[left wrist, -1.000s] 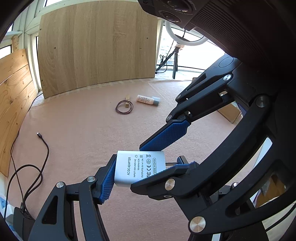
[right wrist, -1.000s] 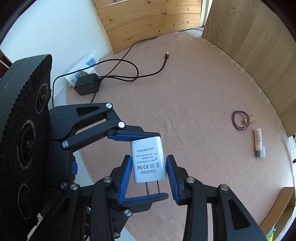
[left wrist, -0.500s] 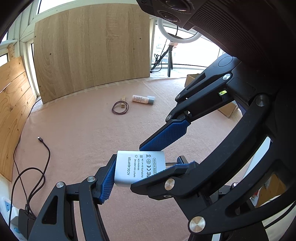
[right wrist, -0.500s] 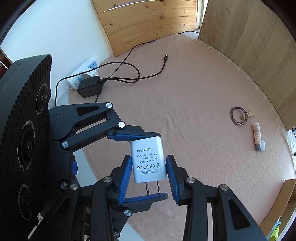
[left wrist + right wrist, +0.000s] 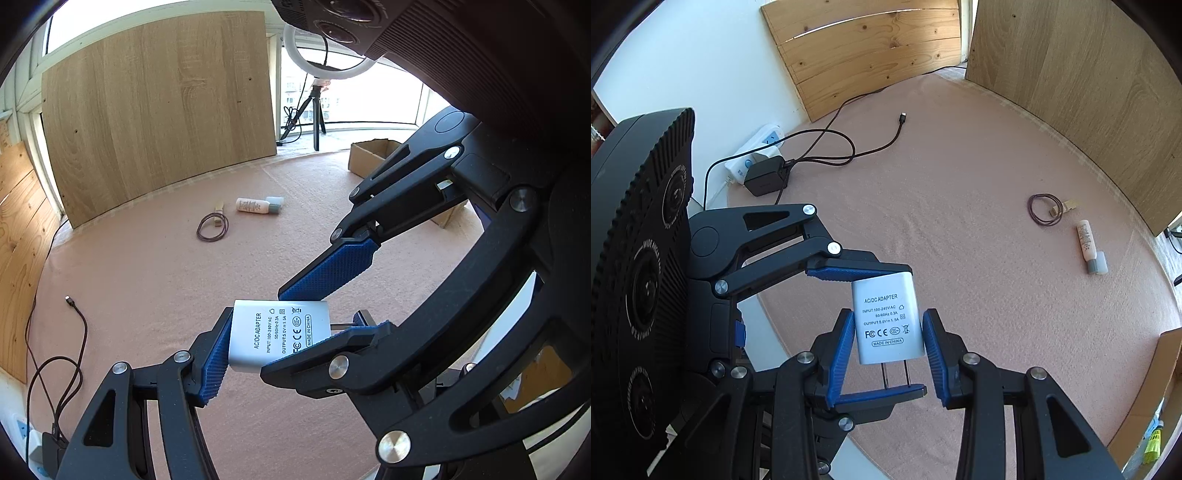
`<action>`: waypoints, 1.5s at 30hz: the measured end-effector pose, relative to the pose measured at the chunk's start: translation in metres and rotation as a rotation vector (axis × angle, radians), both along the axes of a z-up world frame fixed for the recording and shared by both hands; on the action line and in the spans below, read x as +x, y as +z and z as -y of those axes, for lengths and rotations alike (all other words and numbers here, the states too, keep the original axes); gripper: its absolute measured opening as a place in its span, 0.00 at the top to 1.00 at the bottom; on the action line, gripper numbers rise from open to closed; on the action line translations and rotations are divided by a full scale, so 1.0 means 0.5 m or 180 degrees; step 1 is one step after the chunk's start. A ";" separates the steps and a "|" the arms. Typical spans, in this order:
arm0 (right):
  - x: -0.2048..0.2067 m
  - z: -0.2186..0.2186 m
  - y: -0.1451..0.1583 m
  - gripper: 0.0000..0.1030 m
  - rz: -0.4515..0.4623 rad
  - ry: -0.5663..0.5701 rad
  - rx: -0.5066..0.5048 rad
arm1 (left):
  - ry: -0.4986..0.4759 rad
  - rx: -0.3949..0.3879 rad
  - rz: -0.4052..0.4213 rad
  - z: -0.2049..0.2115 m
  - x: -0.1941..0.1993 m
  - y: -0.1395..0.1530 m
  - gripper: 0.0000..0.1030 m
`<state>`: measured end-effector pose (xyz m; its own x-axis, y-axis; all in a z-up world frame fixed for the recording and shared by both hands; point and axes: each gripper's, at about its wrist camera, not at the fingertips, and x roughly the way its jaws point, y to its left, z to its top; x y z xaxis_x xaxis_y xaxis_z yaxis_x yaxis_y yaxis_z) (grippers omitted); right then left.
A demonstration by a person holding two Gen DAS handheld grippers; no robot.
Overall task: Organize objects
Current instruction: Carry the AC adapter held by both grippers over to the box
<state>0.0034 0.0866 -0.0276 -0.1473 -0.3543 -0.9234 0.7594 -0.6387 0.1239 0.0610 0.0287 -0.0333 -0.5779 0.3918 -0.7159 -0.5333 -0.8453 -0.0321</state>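
- Two grippers clamp one white AC/DC adapter (image 5: 886, 321) held above the pink carpet (image 5: 960, 184): the right gripper (image 5: 886, 332) presses its blue pads on the adapter's narrow sides, and the left gripper (image 5: 280, 328) spans it lengthwise, one pad on the top end and one at the prong end.
- Judged advice: one gripper should let go only while the other grips firmly, keeping the pads clear of the prongs (image 5: 895, 373).
- Print on the adapter reads "AC/DC ADAPTER", "INPUT 100-240V AC", "FC CE", "MADE IN CHINA".
- Farther off in the right wrist view, at 10 o'clock, a black charger (image 5: 766, 177) sits in a white power strip (image 5: 753, 155).
- At 2 o'clock lie a coiled brown cord (image 5: 1044, 214), a wooden clothespin (image 5: 1065, 207) and a small tube (image 5: 1089, 247); its print is too small to read.
- A cardboard box (image 5: 369, 157) stands farthest, at 1 o'clock in the left wrist view.
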 end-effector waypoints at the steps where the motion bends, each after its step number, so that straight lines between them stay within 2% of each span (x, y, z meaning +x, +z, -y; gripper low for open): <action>1: 0.001 -0.008 0.004 0.67 -0.0010 -0.0016 -0.0006 | -0.0020 -0.0009 -0.0013 -0.008 0.001 0.003 0.35; 9: 0.022 -0.056 0.039 0.67 -0.0116 -0.0152 -0.0035 | -0.0172 -0.0041 -0.0122 -0.053 0.007 0.032 0.35; 28: 0.061 -0.079 0.046 0.67 -0.0139 -0.0380 0.0034 | -0.0400 0.0035 -0.0147 -0.066 0.049 0.045 0.35; 36: 0.060 -0.095 0.062 0.67 -0.0194 -0.0450 0.0060 | -0.0469 0.0051 -0.0197 -0.080 0.041 0.057 0.35; 45: 0.032 -0.125 0.066 0.67 -0.0219 -0.0391 -0.0030 | -0.0432 -0.0052 -0.0220 -0.112 0.009 0.059 0.35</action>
